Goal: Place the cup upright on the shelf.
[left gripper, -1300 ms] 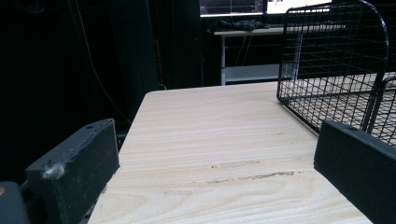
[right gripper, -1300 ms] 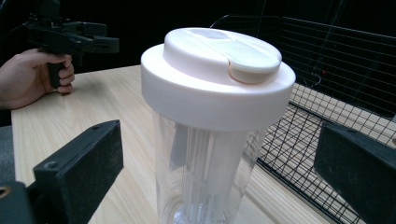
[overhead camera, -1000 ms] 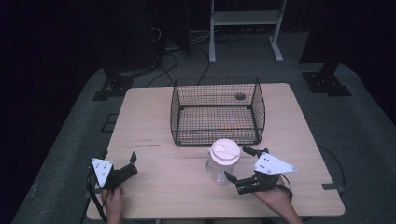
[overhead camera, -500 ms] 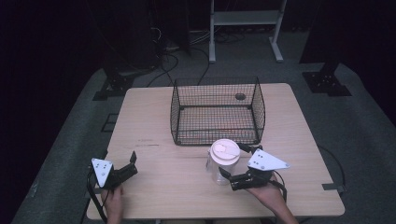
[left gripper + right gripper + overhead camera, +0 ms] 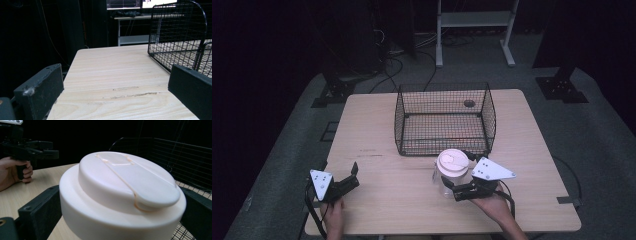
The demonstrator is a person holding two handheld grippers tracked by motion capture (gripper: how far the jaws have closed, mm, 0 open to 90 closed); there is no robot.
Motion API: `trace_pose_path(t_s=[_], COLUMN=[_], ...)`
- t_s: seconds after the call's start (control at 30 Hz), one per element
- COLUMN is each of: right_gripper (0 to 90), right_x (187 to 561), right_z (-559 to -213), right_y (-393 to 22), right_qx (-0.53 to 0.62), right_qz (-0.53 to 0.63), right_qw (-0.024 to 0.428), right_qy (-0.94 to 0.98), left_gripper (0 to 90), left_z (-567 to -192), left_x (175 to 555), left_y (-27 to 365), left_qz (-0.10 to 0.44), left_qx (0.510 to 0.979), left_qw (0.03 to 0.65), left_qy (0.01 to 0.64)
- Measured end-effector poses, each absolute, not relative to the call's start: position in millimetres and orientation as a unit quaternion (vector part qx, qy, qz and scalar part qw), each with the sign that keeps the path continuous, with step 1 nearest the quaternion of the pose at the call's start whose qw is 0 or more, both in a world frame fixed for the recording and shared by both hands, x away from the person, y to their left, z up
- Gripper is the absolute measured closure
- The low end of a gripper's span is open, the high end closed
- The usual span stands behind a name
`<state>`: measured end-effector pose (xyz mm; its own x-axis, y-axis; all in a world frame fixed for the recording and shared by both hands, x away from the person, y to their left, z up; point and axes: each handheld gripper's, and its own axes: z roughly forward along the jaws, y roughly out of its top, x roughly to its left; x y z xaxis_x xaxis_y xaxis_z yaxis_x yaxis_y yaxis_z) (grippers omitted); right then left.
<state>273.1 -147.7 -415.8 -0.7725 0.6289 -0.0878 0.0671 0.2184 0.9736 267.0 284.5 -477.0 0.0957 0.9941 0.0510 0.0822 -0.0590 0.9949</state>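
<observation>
A clear jar with a cream-white lid (image 5: 452,162) stands on the wooden table (image 5: 372,125), just in front of a black wire basket (image 5: 443,142). My right gripper (image 5: 457,171) is open, one jaw on each side of the jar below the lid. In the right gripper view the lid (image 5: 125,185) bulges between the two wide-set jaws of that gripper (image 5: 120,197). My left gripper (image 5: 354,176) rests open at the table's front left, with nothing between its jaws (image 5: 116,75).
The basket (image 5: 175,37) is open-topped, with a small dark round thing at its far right corner (image 5: 469,103). A white metal frame (image 5: 474,20) stands on the floor behind the table. The left hand with its gripper (image 5: 30,147) shows far off in the right gripper view.
My right gripper has slid left and forward until its jaws stand around the jar. The jar and my left gripper have stayed put.
</observation>
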Motion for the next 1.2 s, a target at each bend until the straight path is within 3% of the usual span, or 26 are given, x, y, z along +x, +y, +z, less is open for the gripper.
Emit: trace_pose_path(t_s=[0.93,1.2], right_gripper=[4.6,4.6], right_x=[274,275], right_z=[-415,-402], right_y=[-148,-148], right_qx=[0.238,0.231], right_qz=[0.579,0.582], right_qw=[0.237,0.244], right_qy=[0.743,0.74], left_gripper=[0.0,0.0], left_z=[-477,-477], left_x=[267,267], left_y=[284,285], left_qz=[0.468,0.468], left_qx=[0.557,0.557], left_qw=[0.487,0.488], left_qy=[0.483,0.483])
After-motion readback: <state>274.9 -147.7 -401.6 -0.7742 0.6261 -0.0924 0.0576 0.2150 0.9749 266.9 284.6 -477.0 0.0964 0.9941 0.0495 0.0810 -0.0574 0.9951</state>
